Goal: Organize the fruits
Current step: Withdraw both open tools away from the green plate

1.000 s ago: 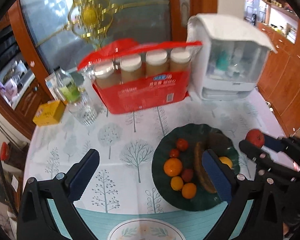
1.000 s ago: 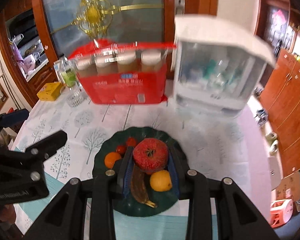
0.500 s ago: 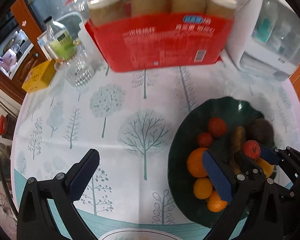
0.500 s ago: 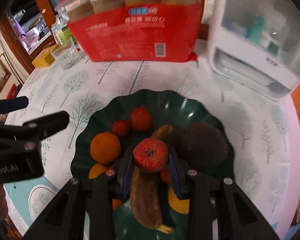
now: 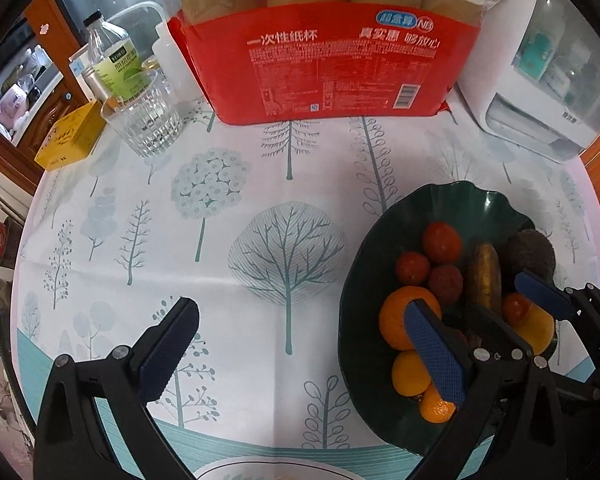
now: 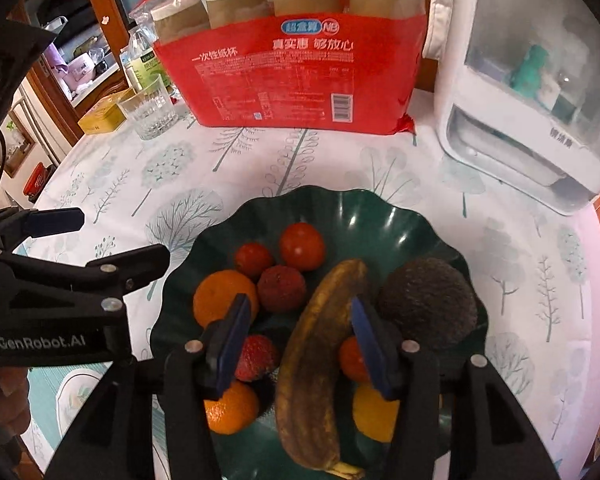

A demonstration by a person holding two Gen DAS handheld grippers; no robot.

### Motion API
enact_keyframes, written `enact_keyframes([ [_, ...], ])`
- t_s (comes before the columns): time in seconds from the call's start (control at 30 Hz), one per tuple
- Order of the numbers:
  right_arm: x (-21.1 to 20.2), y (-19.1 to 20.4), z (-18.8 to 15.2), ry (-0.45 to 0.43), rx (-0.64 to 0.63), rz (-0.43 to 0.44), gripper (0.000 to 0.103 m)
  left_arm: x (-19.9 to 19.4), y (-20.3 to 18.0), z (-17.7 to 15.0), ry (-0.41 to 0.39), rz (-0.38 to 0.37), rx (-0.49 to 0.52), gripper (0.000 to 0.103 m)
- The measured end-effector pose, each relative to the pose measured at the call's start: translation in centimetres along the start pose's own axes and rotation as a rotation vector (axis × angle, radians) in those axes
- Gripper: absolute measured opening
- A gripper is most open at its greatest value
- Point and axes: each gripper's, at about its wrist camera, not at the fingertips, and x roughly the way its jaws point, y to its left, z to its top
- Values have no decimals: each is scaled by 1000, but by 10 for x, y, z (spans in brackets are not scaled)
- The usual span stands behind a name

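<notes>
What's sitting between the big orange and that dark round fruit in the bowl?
In the right wrist view, a lychee and a brown banana lie between the orange and dark fruit.

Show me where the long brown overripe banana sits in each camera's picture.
Left wrist view: long brown overripe banana, right of centre, upright in the dark green scalloped bowl.
Right wrist view: banana, low centre, between the open blue pads.
Shared landmark: red paper-cup pack.

Red paper-cup pack (image 5: pixel 332 60), drinking glass (image 5: pixel 148 124), yellow box (image 5: pixel 70 136), white appliance (image 6: pixel 540 92).
</notes>
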Motion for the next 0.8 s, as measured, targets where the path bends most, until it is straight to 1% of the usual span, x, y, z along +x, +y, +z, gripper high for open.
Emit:
enact_keyframes([
  [0.2,-24,-2,2,-40,7,-14,53,-23,1,-4,-37,-8,4,102],
  [0.37,-46,0,1,-72,-1,-48,53,-47,2,-13,-76,-19,4,102],
  [0.47,-59,0,-1,-88,6,-55,53,-65,3,-21,-115,-23,1,102],
  [0.7,-87,1,-22,-143,38,-64,53,-101,11,-54,-226,-35,-37,102],
  [0.8,-93,1,-37,-147,74,-50,53,-107,16,-73,-253,-36,-54,102],
])
